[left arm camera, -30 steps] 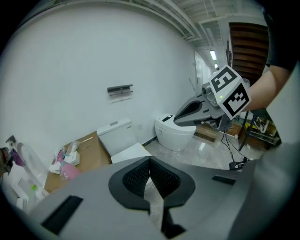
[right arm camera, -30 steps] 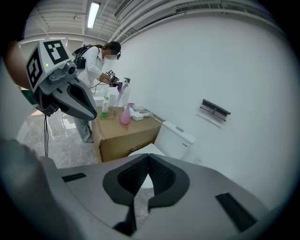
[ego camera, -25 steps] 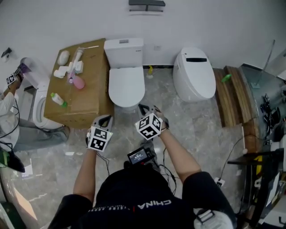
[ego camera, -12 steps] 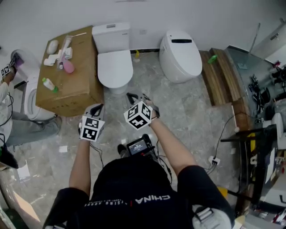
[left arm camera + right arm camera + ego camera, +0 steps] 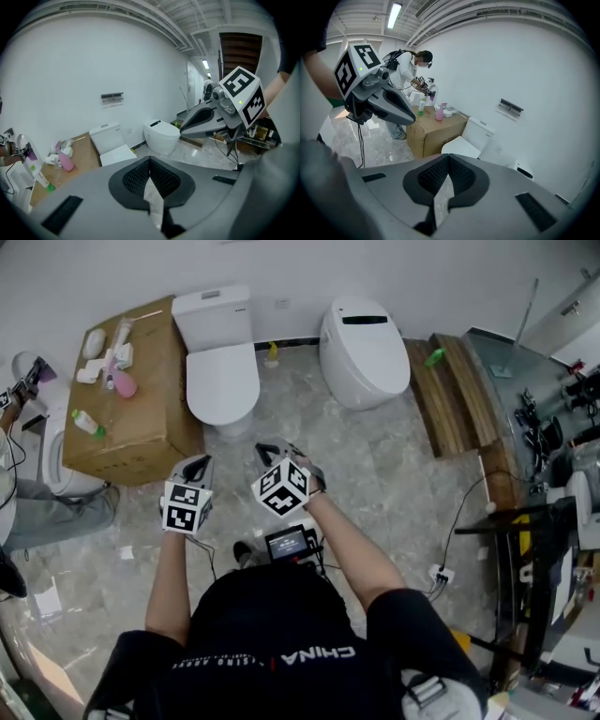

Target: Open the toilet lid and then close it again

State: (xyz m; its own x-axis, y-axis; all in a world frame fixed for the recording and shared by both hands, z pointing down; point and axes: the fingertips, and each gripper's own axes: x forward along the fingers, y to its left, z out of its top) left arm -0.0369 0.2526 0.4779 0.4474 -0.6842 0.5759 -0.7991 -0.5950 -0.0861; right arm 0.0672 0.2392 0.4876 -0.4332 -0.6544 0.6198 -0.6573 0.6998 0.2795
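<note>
Against the white back wall stands the tank toilet [image 5: 221, 343], its lid [image 5: 222, 382] down flat over the bowl. Both grippers hang over the marbled floor [image 5: 394, 474] in front of it, well apart from the bowl and touching nothing. The left gripper [image 5: 197, 465] has its jaws pressed together with nothing between them, and its own view shows only floor past the tips. The right gripper [image 5: 268, 448], just beside it, is likewise closed and empty.

A cardboard box [image 5: 141, 432] sits just beside the toilet on its left. It carries a pink bottle [image 5: 124, 385], a green-capped bottle [image 5: 84, 423] and a few small white items, possibly packets. A rounded tankless toilet [image 5: 364, 352] stands to the right, with wooden planks [image 5: 450, 395] beyond it. A second person [image 5: 405, 70] bends over the far side of the box.
</note>
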